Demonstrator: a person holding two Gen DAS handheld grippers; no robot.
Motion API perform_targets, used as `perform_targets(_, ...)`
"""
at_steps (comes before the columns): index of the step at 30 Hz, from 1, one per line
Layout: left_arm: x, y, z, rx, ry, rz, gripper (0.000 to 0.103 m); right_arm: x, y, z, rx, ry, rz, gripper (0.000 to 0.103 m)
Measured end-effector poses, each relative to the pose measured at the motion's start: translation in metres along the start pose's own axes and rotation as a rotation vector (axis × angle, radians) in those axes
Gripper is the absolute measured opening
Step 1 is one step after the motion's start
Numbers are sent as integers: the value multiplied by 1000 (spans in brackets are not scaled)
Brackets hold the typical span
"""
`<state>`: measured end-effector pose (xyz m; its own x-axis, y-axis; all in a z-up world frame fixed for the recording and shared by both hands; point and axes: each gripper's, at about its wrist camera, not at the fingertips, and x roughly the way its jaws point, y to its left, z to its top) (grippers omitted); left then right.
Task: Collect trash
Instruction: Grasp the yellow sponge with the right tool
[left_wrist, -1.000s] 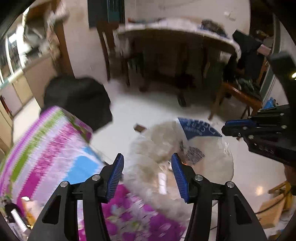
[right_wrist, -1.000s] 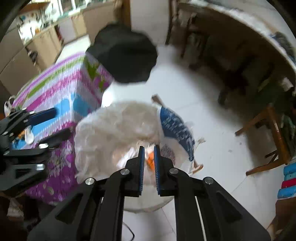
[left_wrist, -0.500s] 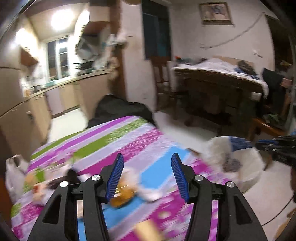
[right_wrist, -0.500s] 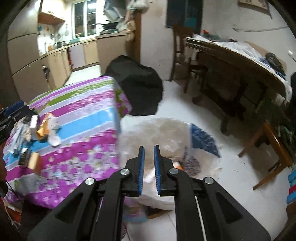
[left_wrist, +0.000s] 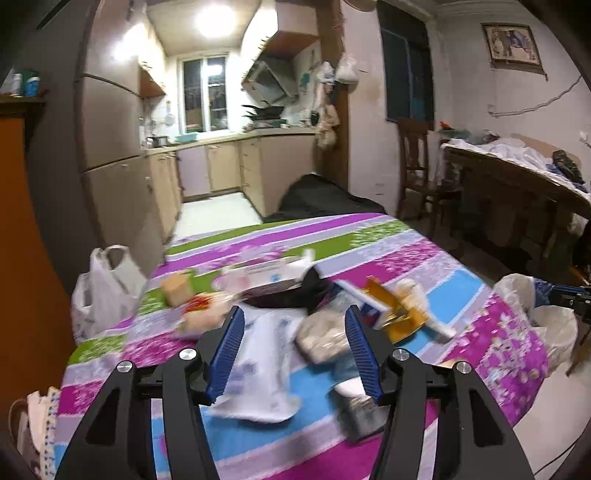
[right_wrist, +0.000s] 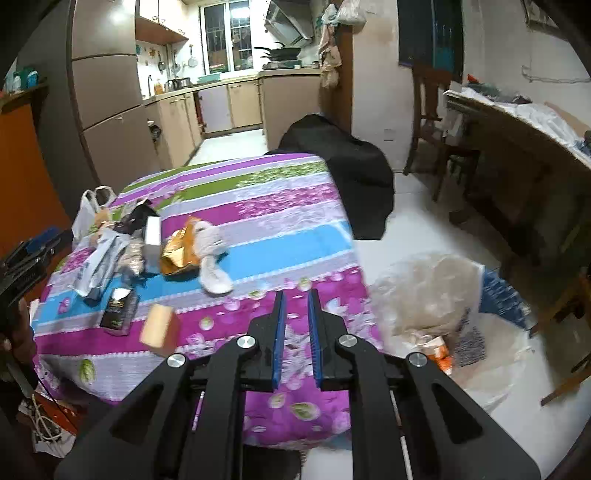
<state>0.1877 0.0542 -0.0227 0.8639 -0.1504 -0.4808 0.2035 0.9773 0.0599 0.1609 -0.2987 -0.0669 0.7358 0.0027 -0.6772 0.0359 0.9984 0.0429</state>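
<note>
On the tabletop (left_wrist: 369, 236), covered with a cloth striped in purple, green, blue and grey, the trash lay in a loose heap toward its left part. Over that heap hung the left hand-held gripper (left_wrist: 293, 354), its blue pads standing well apart with nothing clamped between them; its jaws had just been opening. Below and between its fingers, blurred, lay a white printed plastic bag (left_wrist: 258, 369) and beside that a crumpled greyish wrapper (left_wrist: 325, 332). Farther back sat a long white carton (left_wrist: 266, 275), a tan block (left_wrist: 177, 290) to the left of it, and a gold foil packet (left_wrist: 399, 310) to the right. A white carrier bag (left_wrist: 107, 284) stood at the cloth's left edge.

From the right wrist view, the right hand-held gripper (right_wrist: 295, 336) hovered over the near purple edge of the cloth with its pads almost together and holding nothing. Ahead of it to the left lay the same gold foil packet (right_wrist: 181, 251), touching a crumpled white tissue (right_wrist: 212, 254), with a small dark box (right_wrist: 119, 310) and another tan block (right_wrist: 160, 328) nearer the cloth's edge. On the floor to the right, just beside the tabletop, sat the open translucent trash bag (right_wrist: 439, 295), with an orange-and-white piece and printed wrappers visible inside it. A black bag (right_wrist: 343, 162) slumped on the floor beyond the far corner.
</note>
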Motion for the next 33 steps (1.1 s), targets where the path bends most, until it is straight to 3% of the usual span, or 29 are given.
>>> perform_targets(5,-18,17,-25,7,20,56,63,11,28,-14,-28,30,73,11)
perform_targets(10,-21,14,-55,-15,103,-9,63,21,58,-31,-75,65,177,12)
perform_targets(11,-19,9,-61,-11,118,-19,63,25,68,-35,-98,67,201,16)
perform_targets(14,-17,-2,-71,8,140,-29,63,32,90,-42,-134,67,259,50)
perform_targets(16,-16,-5,-75,3,143,-36,63,35,105,-43,-163,59,310,55)
perform_targets(19,-16,-5,-75,-4,142,-29,63,46,122,-43,-210,54,263,55)
perform_targets(23,-13,-6,-75,-10,151,-47,63,67,119,-41,-156,86,216,55)
perform_targets(26,-10,-13,-74,-7,154,-82,63,79,117,-43,-135,125,227,31)
perform_targets(33,25,-38,-59,-34,198,-180,63,54,95,-38,-79,44,232,30)
